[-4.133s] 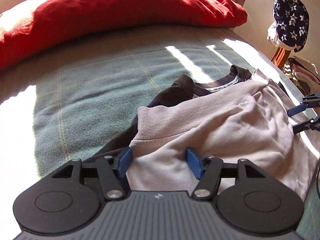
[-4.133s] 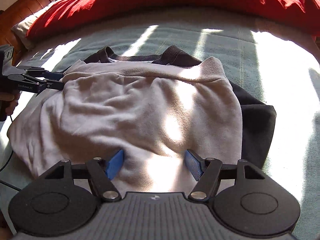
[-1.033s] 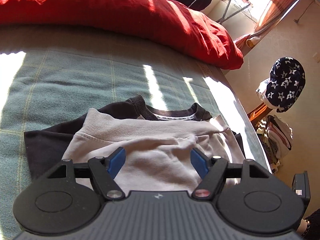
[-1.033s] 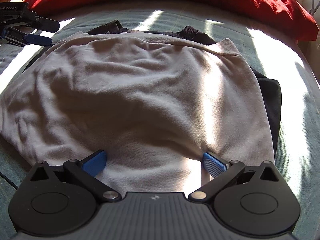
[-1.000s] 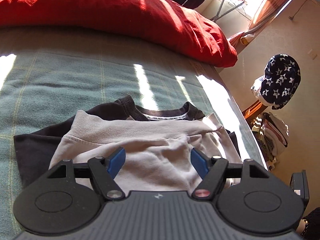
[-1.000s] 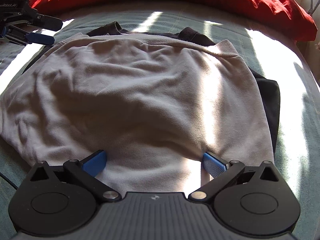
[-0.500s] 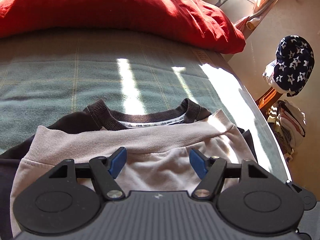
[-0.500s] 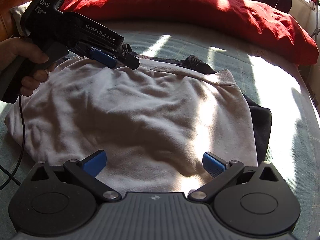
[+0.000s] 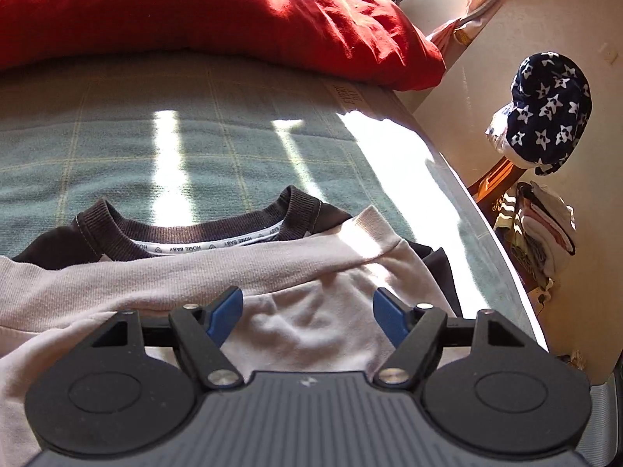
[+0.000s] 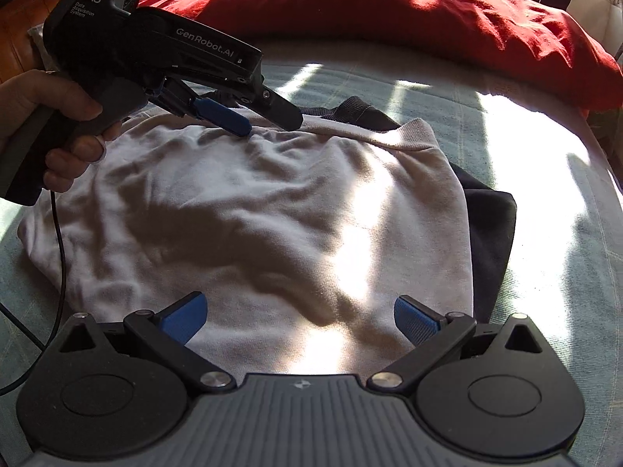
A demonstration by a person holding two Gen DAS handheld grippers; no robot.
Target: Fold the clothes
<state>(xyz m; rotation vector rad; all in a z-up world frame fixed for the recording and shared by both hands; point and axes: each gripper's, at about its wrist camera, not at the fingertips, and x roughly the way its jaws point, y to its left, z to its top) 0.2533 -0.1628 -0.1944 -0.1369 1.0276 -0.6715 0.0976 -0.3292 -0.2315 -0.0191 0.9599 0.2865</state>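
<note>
A pale sweatshirt [image 10: 272,214] lies flat on the bed over a dark garment [image 10: 490,225]. The dark ribbed collar [image 9: 187,229] peeks out beyond the pale ribbed hem [image 9: 117,284]. My left gripper [image 9: 307,307] hovers just above that hem; its jaws are opening with only flat cloth beneath, and nothing is pinched. In the right wrist view a hand [image 10: 58,116] holds the left gripper [image 10: 268,124] at the far edge of the sweatshirt. My right gripper [image 10: 300,307] stands open over the near edge.
A long red pillow [image 9: 194,11] lies across the head of the bed on a green checked blanket [image 9: 194,136]. The bed edge runs down the right side. Beyond it are a star-patterned cloth [image 9: 549,109] and a clothes pile [image 9: 545,229]. A cable [image 10: 60,233] hangs at the left.
The left gripper has moved in from the far left to above the pale hem, near the dark collar. The right gripper has drawn back a little, still open.
</note>
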